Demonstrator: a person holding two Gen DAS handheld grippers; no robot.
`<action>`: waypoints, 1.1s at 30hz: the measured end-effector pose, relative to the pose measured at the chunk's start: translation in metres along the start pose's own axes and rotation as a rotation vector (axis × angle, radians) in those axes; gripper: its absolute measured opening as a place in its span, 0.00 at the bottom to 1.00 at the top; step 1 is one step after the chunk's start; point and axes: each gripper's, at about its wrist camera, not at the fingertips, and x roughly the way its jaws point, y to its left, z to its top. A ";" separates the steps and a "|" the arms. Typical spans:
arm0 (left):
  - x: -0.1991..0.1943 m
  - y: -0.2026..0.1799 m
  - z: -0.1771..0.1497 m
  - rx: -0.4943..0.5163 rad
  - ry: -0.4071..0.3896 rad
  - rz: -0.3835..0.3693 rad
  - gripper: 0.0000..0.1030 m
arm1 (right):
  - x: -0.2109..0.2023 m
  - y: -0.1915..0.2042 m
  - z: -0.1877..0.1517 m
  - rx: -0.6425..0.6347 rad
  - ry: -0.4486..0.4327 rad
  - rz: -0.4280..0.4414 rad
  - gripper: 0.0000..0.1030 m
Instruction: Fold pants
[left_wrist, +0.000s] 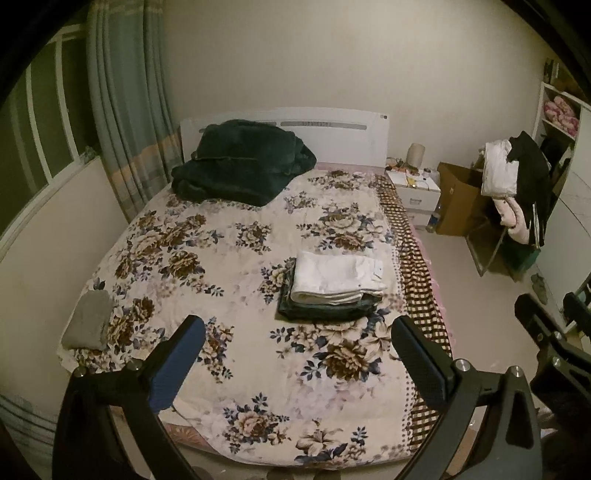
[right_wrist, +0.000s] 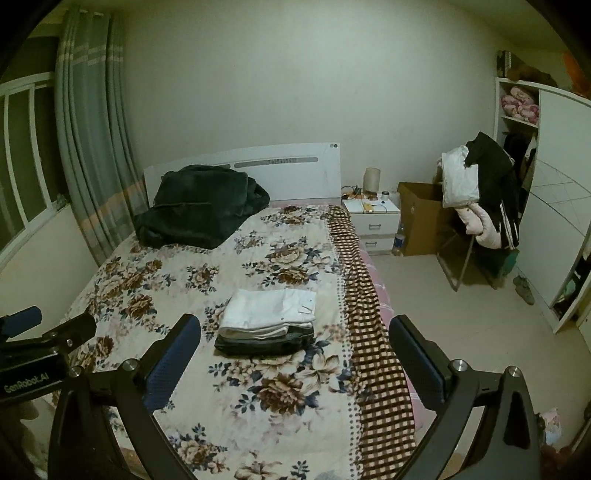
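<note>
Folded white pants (left_wrist: 338, 275) (right_wrist: 269, 310) lie on top of folded dark pants (left_wrist: 325, 308) (right_wrist: 264, 343), a neat stack on the right half of the flowered bed cover (left_wrist: 229, 258) (right_wrist: 177, 280). My left gripper (left_wrist: 299, 328) hangs above the near part of the bed, short of the stack, its fingers (left_wrist: 184, 354) spread wide with nothing between them. My right gripper (right_wrist: 295, 328) also stands open and empty, back from the stack. The right gripper's body (left_wrist: 546, 332) shows at the right edge of the left wrist view; the left gripper's body (right_wrist: 40, 343) shows at the left edge of the right wrist view.
A dark green blanket (left_wrist: 240, 162) (right_wrist: 199, 206) is heaped at the headboard. A small folded grey cloth (left_wrist: 88, 319) lies at the bed's left edge. Beyond the bed's right side stand a white nightstand (right_wrist: 373, 221), a cardboard box (right_wrist: 421, 218) and a chair piled with clothes (right_wrist: 480, 192).
</note>
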 end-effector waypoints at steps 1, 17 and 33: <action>0.001 0.001 -0.001 0.001 0.003 0.002 1.00 | 0.002 0.002 0.002 0.000 0.002 0.001 1.00; 0.008 0.018 -0.001 -0.006 0.013 0.027 1.00 | 0.029 0.023 0.005 -0.001 0.042 0.008 1.00; 0.010 0.016 -0.004 -0.007 0.017 0.034 1.00 | 0.040 0.024 -0.003 -0.009 0.072 0.013 1.00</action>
